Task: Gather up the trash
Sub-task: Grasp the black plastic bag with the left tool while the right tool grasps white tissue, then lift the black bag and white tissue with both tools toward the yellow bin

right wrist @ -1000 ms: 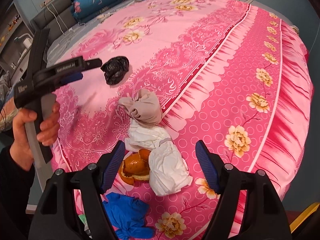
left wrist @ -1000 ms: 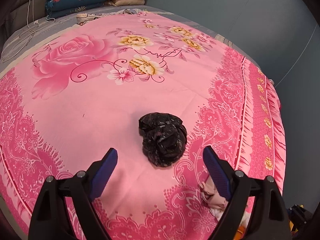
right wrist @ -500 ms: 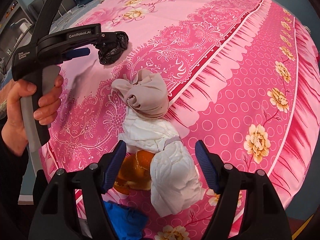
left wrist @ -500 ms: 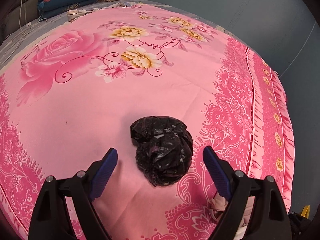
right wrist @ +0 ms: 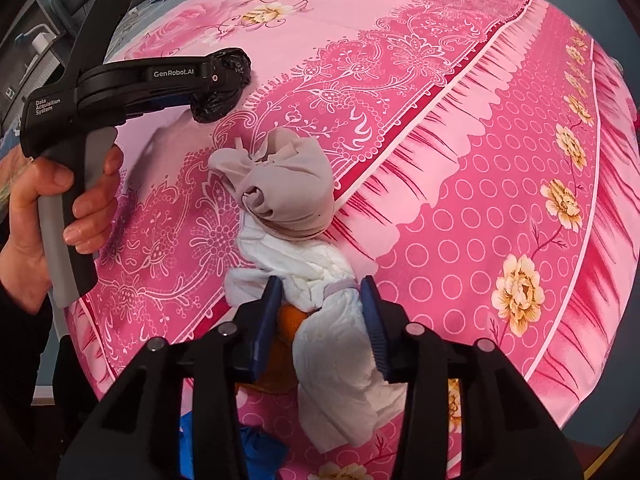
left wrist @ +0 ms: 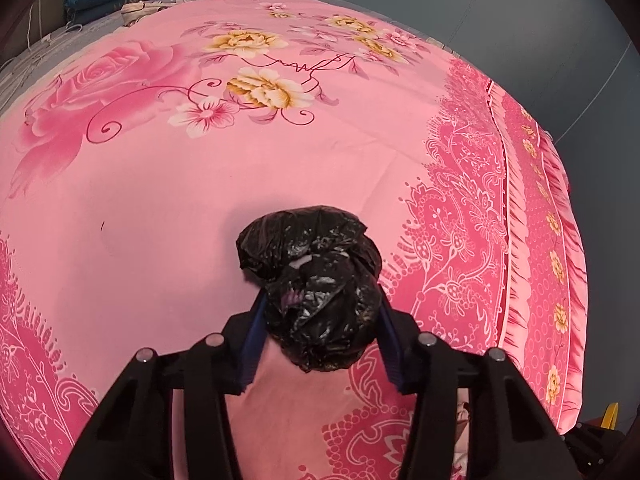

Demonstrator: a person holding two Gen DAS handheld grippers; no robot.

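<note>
Bedspread [left wrist: 160,200] of pink flowered cloth lies bare from 9 to 12 o'clock of the crumpled black plastic bag [left wrist: 316,284]; the bed's edge drops off at 3 o'clock. The left tool [left wrist: 320,300] is closing, its blue pads pressing the bag's sides. At the bed's near corner the right tool [right wrist: 322,292] is closing on a wadded white paper bundle [right wrist: 332,320], its pads touching both sides, with a knotted beige cloth lump [right wrist: 288,192] at 12 o'clock.
</note>
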